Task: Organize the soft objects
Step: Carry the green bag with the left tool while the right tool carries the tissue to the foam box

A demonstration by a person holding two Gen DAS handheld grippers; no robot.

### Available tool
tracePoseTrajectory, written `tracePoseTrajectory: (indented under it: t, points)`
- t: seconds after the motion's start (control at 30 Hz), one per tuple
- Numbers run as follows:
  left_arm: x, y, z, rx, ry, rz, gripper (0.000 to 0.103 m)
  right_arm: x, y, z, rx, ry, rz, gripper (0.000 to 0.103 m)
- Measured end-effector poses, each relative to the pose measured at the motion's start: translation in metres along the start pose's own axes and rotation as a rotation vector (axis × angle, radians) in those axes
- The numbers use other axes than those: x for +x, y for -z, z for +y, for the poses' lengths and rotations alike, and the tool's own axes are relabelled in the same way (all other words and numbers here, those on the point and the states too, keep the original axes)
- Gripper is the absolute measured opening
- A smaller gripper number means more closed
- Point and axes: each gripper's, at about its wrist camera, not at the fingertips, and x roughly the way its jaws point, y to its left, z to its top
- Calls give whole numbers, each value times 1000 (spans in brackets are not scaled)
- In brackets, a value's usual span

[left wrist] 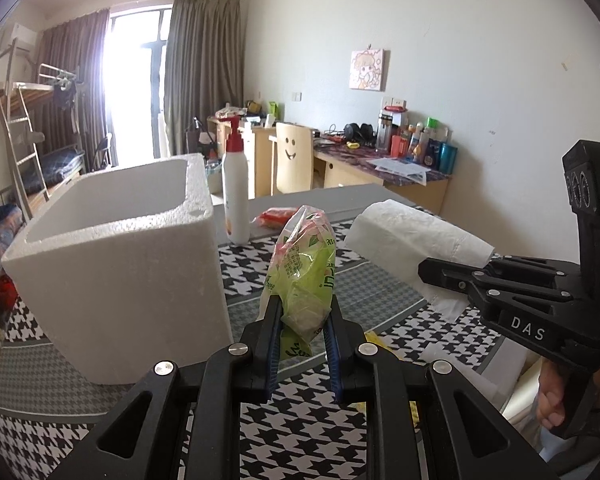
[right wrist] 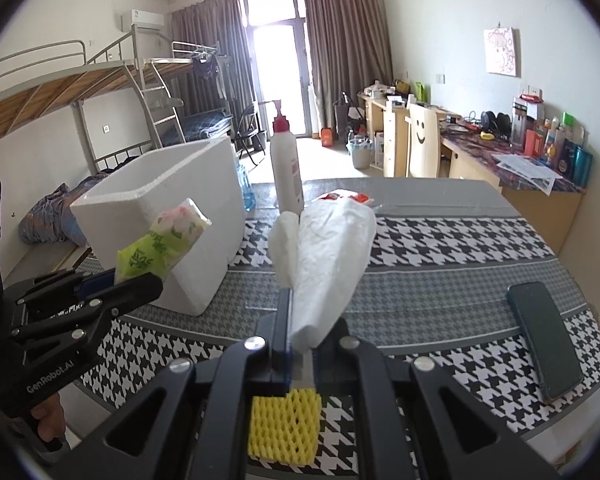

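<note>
Yellow foam net (right wrist: 284, 426) waits untouched on the surface (right wrist: 440, 264). Left claw (left wrist: 302, 316) grips the green tissue pack (left wrist: 304, 276), right claw (right wrist: 302, 336) the white tissue roll (right wrist: 328, 260), both beside the foam box (left wrist: 112, 260); nothing seems stored yet.

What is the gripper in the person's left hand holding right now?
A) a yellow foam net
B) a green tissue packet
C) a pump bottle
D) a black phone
B: the left gripper is shut on the green tissue packet, lifted beside the white foam box, while the right gripper holds a white paper roll.
</note>
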Motion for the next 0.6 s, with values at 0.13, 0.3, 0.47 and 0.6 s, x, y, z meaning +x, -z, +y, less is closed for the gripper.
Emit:
tracePoseTrajectory:
  t: [0.13, 0.3, 0.47, 0.6]
  points:
    - [-3, -3, 0, -2, 3, -13, 21, -3, -3, 0, -2, 1, -14, 10]
    - [-9, -8, 2, 5, 11, -30, 21, -6, -5, 0, 1, 1, -29, 10]
    - [-14, -10, 2, 19, 14, -51, 21, -9, -8, 1, -2, 3, -43, 10]
    - [-16, -14, 1, 27, 17, -63, 21, -13, -12, 0, -7, 6, -63, 10]
